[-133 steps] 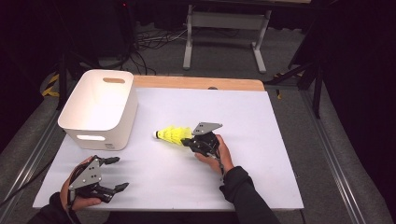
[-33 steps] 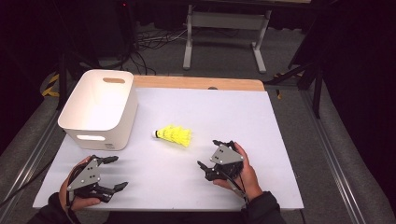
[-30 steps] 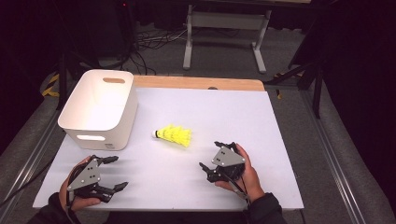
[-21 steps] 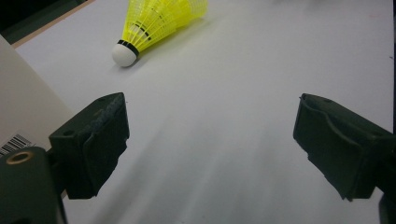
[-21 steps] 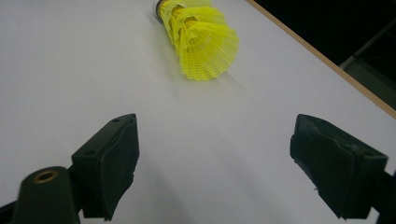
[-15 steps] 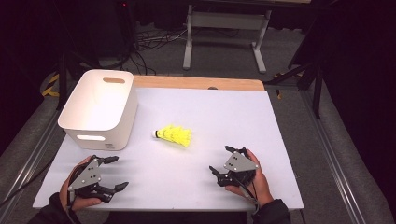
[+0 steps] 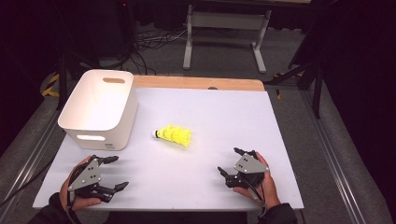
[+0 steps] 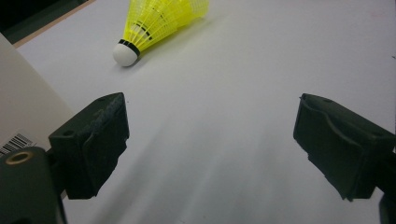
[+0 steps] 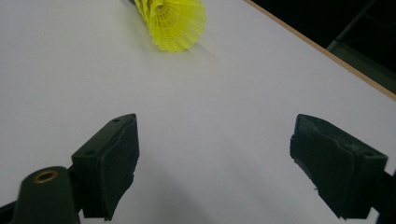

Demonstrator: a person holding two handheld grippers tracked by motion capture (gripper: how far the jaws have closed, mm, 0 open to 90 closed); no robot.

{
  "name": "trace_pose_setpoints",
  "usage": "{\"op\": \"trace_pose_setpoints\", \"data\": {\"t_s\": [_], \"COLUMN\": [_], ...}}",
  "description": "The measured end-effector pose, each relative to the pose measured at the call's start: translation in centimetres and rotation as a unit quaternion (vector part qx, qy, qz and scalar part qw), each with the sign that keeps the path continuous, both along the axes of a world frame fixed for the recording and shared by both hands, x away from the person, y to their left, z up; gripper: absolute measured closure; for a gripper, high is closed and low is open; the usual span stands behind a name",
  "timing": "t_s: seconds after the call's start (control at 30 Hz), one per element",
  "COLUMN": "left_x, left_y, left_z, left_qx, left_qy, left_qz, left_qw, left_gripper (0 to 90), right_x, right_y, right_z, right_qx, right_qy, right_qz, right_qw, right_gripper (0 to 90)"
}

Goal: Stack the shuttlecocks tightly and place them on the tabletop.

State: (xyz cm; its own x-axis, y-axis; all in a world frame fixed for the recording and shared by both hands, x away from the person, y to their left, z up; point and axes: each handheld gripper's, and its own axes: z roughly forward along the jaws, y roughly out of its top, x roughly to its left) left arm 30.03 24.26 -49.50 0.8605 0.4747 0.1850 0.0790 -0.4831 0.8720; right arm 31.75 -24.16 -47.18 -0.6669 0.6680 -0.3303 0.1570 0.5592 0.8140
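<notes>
Now, shuttle: yellow plastic shuttlecock (image 7: 173,135) lies on its side, at 3 o'clock of white plastic bin (image 7: 100,110).
Left gripper (image 7: 114,172): jaws apart, empty.
Right gripper (image 7: 229,161): jaws apart, empty.

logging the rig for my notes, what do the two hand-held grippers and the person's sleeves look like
Both the left hand-held gripper and the right hand-held gripper are black, each with two blocky jaws and a grey three-cornered plate on top bearing small dark holes. A dark cable trails from the right one. The sleeves are dark.

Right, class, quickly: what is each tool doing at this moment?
Left tool: open, holding nothing.
Right tool: open, holding nothing; the shuttlecock lies apart on the table.
</notes>
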Motion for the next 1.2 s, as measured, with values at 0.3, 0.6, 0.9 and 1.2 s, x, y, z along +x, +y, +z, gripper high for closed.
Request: {"op": "trace_pose_setpoints", "data": {"t_s": [0.3, 0.6, 0.9, 1.2], "left_x": [0.0, 0.1, 0.0, 0.2], "left_y": [0.0, 0.1, 0.2, 0.2], "left_z": [0.0, 0.0, 0.0, -0.1], "left_qx": [-0.001, -0.009, -0.010, -0.011], "left_qy": [-0.005, -0.006, -0.013, -0.007], "left_qz": [0.006, 0.014, 0.021, 0.015], "left_qw": [1.0000, 0.9998, 0.9996, 0.9998], "left_gripper": [11.1, 11.2, 10.9, 10.9], "right_x": [-0.1, 0.2, 0.9, 1.2], "right_y": [-1.9, -2.5, -2.2, -1.4], "right_z": [-0.2, -0.5, -0.3, -0.3], "right_qx": [0.006, 0.010, 0.027, 0.030], "right_qy": [0.002, 0.007, 0.008, 0.015], "right_qz": [-0.018, -0.026, -0.020, -0.010], "right_qw": [0.9998, 0.9996, 0.9994, 0.9994], "right_gripper": [17.0, 16.4, 15.7, 15.6]}}
